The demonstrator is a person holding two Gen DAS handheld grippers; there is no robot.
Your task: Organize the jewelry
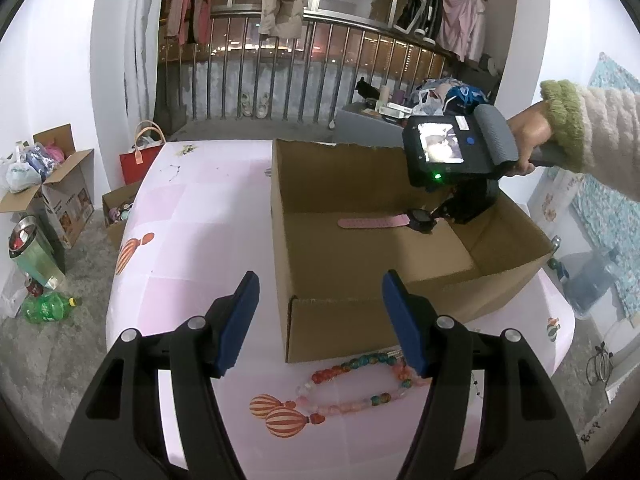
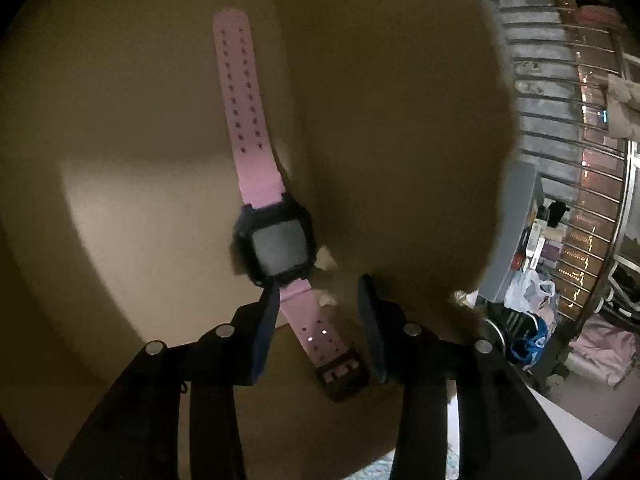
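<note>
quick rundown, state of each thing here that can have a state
cardboard box: open at the top, upright on the table
watch: inside the box, strap stretched out flat, screen dark
bead necklace: on the table outside the box, not picked up
left gripper: open, empty
right gripper: open, strap between the jaws but not pinched

Inside the cardboard box (image 2: 132, 184) I see a watch (image 2: 276, 246): pink strap, black square case, dark screen. My right gripper (image 2: 320, 320) stands parted over the buckle end; its left finger (image 2: 266, 320) touches the strap, the right one sits apart. Railing (image 2: 576, 128) beyond, right.
</note>
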